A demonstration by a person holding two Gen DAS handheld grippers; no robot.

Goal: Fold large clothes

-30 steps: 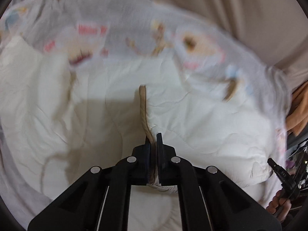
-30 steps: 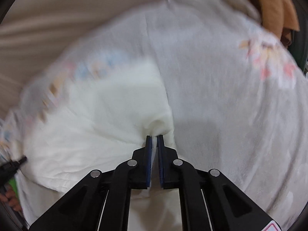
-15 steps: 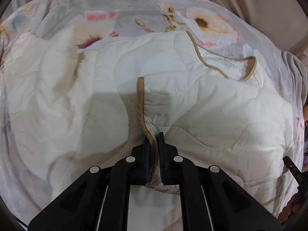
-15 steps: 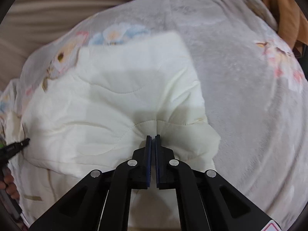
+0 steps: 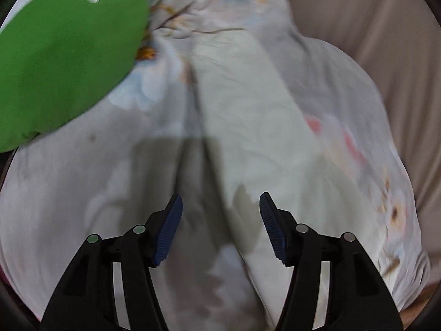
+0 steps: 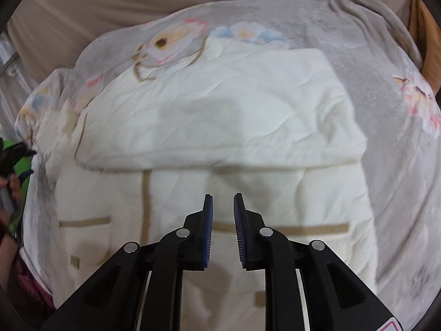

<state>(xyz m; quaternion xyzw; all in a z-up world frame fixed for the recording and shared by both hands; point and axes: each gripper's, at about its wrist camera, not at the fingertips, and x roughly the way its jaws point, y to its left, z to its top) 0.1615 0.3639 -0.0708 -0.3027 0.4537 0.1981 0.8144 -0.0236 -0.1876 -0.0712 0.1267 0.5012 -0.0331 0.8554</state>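
Note:
A cream quilted garment (image 6: pixel 220 127) with tan trim lies on a floral grey blanket (image 6: pixel 399 143). Its upper part is folded down over the lower part, which has tan-edged pockets. My right gripper (image 6: pixel 222 201) is open and empty, just above the garment's lower middle. In the left wrist view a long cream strip of the garment (image 5: pixel 248 115) runs away from me on the blanket (image 5: pixel 69 193). My left gripper (image 5: pixel 220 204) is wide open and empty over its near end. The left view is blurred.
A green cushion (image 5: pixel 63 52) sits at the far left of the blanket. Beige fabric (image 5: pixel 386 41) hangs behind the bed. An orange cloth (image 6: pixel 430 41) shows at the far right. The other gripper and a hand (image 6: pixel 11 171) show at the left edge.
Both grippers have let go of the cream garment and opened. The upper part now lies folded over the lower part. The left gripper has swung to the left, toward the green cushion.

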